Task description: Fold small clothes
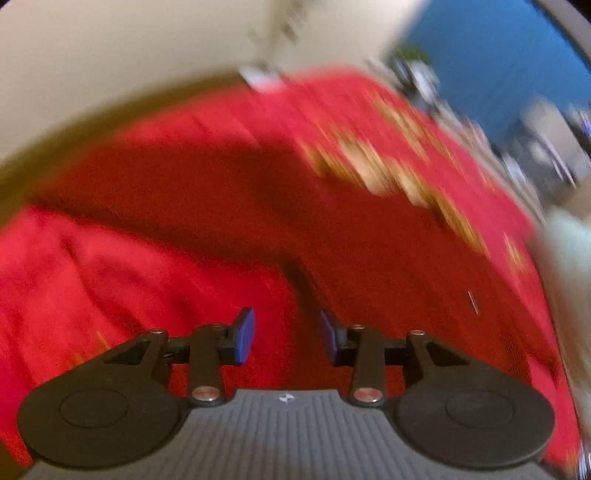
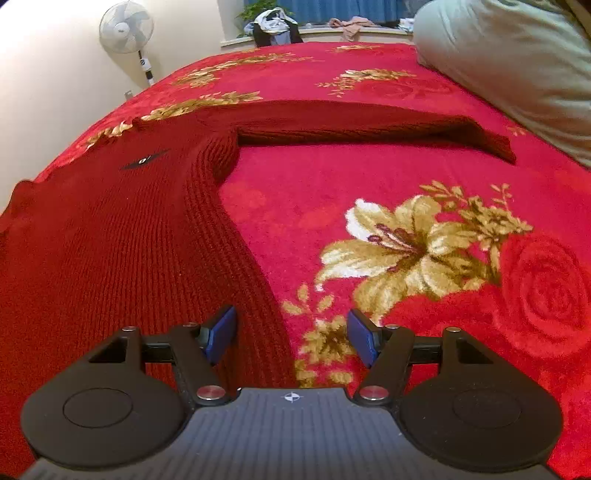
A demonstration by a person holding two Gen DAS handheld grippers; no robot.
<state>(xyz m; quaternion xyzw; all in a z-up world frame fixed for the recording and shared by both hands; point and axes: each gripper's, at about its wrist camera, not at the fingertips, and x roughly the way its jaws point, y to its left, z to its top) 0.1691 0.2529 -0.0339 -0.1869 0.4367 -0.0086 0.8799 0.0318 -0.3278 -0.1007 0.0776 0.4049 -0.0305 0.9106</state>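
Right gripper (image 2: 291, 336): jaws stand wide apart with nothing pressed between the blue pads; it hangs low over the bed, pointing down and forward.
Sweater (image 2: 122, 236): a dark red ribbed knit, lying flat on the bedspread ahead and to the left of the right gripper; its ribbed side edge runs down between the two fingers, closer to the left pad.
Sleeve (image 2: 369, 125): stretched out sideways well ahead of the right gripper, its cuff ending to the far right.
Bedspread (image 2: 424, 236): bright red plush with gold flowers, filling the space under and to the right of the right gripper.
Pillow (image 2: 517, 66): pale, far ahead on the right.
Fan (image 2: 127, 27): white, standing by the wall far ahead on the left.
Left gripper (image 1: 287, 334): jaws parted to a narrow gap, nothing between the pads; the view is badly blurred.
Under the left gripper: red fabric, a darker patch ahead, but I cannot tell sweater from bedspread there.
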